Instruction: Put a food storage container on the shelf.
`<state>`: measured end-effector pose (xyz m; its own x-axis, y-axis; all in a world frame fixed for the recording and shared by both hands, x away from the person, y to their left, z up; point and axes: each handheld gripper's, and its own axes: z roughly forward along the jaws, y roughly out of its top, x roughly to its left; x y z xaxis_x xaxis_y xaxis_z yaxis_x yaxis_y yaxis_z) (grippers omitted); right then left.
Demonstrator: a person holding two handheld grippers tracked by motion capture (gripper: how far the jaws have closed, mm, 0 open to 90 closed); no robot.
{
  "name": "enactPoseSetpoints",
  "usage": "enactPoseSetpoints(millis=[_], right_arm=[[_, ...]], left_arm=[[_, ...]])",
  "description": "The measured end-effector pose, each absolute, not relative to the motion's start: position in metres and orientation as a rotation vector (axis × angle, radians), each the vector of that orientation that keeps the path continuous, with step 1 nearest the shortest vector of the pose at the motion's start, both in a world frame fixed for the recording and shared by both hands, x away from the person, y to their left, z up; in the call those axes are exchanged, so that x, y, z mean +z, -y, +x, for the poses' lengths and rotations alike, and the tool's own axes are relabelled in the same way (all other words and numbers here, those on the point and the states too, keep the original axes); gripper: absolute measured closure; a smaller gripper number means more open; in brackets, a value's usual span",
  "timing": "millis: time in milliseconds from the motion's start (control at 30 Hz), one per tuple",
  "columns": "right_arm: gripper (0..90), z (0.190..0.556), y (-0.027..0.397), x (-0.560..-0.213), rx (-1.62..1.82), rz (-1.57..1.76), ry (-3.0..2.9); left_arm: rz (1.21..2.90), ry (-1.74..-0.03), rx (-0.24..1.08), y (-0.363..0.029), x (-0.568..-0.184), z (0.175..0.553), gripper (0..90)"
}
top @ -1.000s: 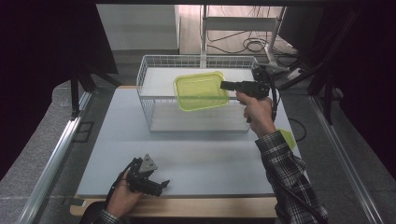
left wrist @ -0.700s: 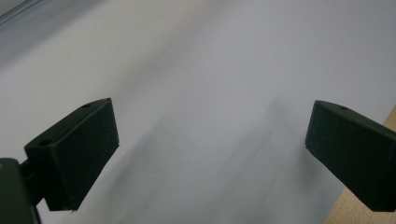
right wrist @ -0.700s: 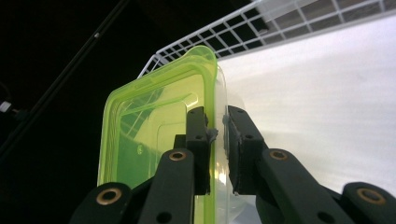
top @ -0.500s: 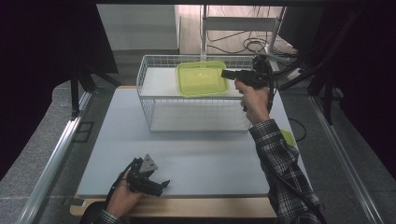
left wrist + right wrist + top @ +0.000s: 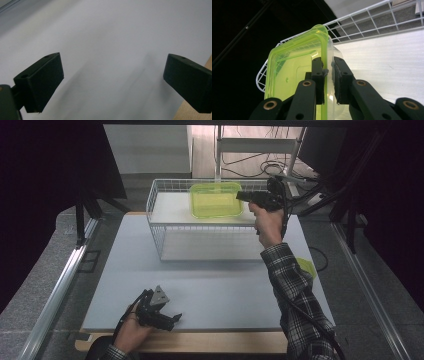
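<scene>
My right hand-held gripper (image 5: 245, 196) is clamped on the near wall of a yellow-green plastic container (image 5: 216, 199), one jaw inside the tub and the other outside against its clear wall, as the right gripper view shows with the container (image 5: 294, 72) filling the space ahead of the jaws. I hold the container in the air above the white wire basket (image 5: 165, 227), over its far right part, with its rim roughly level and its open side up. The basket stands on the far half of the grey tabletop (image 5: 215, 290), and its floor is a pale sheet. My left hand-held gripper (image 5: 172, 318) rests low at the near edge of the tabletop, well apart from the basket, its jaws standing wide apart with nothing between them; in the left gripper view they frame bare tabletop (image 5: 112, 50). A second yellow-green piece (image 5: 306, 267) lies at the right edge of the tabletop, partly hidden behind my plaid sleeve (image 5: 295, 290).
</scene>
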<state>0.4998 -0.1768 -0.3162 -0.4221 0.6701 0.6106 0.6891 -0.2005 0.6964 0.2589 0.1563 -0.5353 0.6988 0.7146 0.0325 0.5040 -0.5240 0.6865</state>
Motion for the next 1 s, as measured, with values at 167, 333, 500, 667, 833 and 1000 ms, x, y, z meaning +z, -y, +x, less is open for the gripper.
enactPoseSetpoints(millis=[167, 333, 500, 667, 833, 1000], right_arm=[[78.7, 0.501, 0.176, -0.319, -1.734, -1.69, 1.996], [76.3, 0.502, 0.174, -0.321, -1.732, -1.708, 2.058], [73.8, 0.504, 0.172, -0.322, -1.726, -1.727, 2.11], [70.1, 0.506, 0.168, -0.323, -1.7, -1.74, 2.178], [60.7, 0.509, 0.167, -0.326, -1.707, -1.752, 2.226], [58.7, 0.507, 0.165, -0.323, -1.7, -1.758, 2.3]], left_arm=[[2.245, -0.924, 0.411, -0.155, -0.536, 0.259, 2.6], [2.252, -0.918, 0.413, -0.155, -0.537, 0.259, 2.6], [2.256, -0.916, 0.414, -0.155, -0.537, 0.259, 2.6], [2.26, -0.913, 0.414, -0.155, -0.537, 0.259, 2.7], [2.269, -0.906, 0.409, -0.154, -0.538, 0.258, 2.7], [2.266, -0.909, 0.412, -0.154, -0.537, 0.258, 2.7]])
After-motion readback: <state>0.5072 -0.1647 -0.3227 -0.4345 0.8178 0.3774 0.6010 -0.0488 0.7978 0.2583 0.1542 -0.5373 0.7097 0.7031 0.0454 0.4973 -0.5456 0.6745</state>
